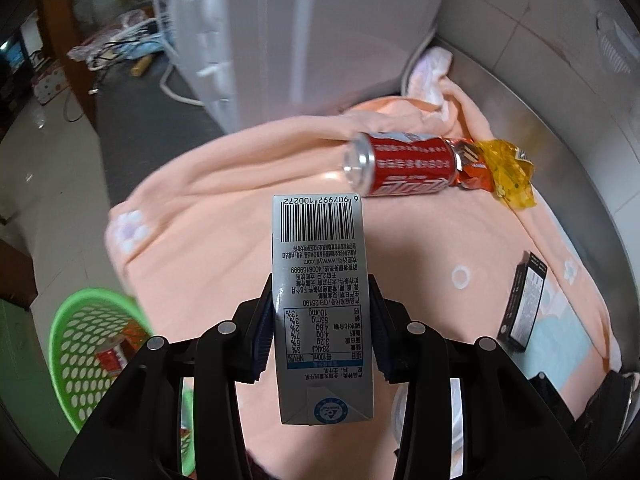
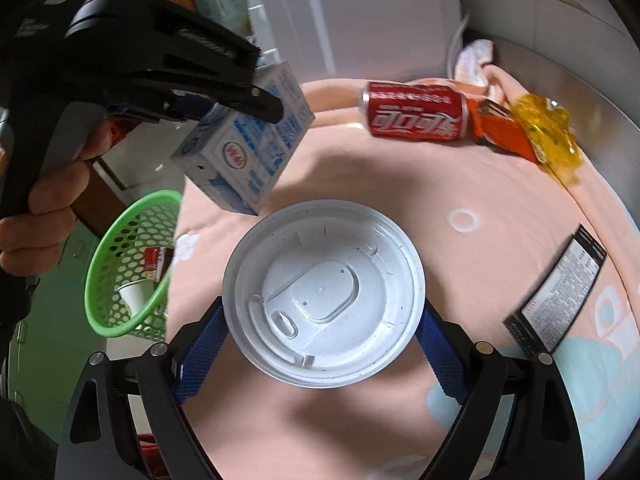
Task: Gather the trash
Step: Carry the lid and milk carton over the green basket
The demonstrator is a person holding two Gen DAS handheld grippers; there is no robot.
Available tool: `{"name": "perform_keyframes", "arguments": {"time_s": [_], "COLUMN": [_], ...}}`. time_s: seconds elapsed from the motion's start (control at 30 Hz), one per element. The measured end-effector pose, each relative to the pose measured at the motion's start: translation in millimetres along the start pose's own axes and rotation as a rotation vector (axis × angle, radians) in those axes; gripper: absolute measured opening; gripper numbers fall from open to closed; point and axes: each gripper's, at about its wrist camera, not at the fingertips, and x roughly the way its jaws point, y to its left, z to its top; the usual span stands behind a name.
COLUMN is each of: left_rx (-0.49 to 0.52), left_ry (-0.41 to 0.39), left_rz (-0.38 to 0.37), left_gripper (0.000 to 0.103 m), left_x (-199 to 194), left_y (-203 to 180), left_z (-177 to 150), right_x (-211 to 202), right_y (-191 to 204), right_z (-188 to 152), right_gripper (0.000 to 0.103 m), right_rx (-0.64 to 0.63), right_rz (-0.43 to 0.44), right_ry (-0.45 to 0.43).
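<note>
My left gripper (image 1: 320, 286) is shut on a grey-and-blue milk carton (image 1: 320, 300), held above the pink blanket (image 1: 224, 216). The right wrist view shows that carton (image 2: 248, 144) tilted in the air near the green basket (image 2: 132, 264). My right gripper (image 2: 322, 320) is shut on a cup with a white lid (image 2: 324, 292), its blue pads against both sides. On the blanket beyond lie a red soda can (image 1: 400, 164) (image 2: 416, 116), an orange wrapper (image 2: 500, 132) and a crumpled yellow wrapper (image 2: 544, 136).
The green basket (image 1: 92, 344) stands off the blanket's left edge, with a red pack and a small white cup inside. A black box (image 2: 560, 292) lies on the right. A white appliance (image 1: 300, 32) stands behind, with a steel surface (image 1: 580, 128) at the far right.
</note>
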Motion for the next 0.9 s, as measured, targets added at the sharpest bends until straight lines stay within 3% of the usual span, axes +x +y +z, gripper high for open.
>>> {"name": "perform_keyframes", "arguments": {"time_s": [0.47, 0.9], "left_rx": [-0.163, -0.358], "left_ry": [-0.072, -0.001], "left_rz": [0.108, 0.256], "left_gripper": [0.041, 0.041], "left_x": [-55, -53], "left_y": [103, 217], "left_z": [-47, -98], "right_x": [4, 41], "right_y": [64, 136], "right_z": [24, 43], "right_gripper": [0.087, 0.087], "right_rx": [-0.132, -0.232], "right_rz": [0.089, 0.219], "right_ry": [-0.005, 0.051]}}
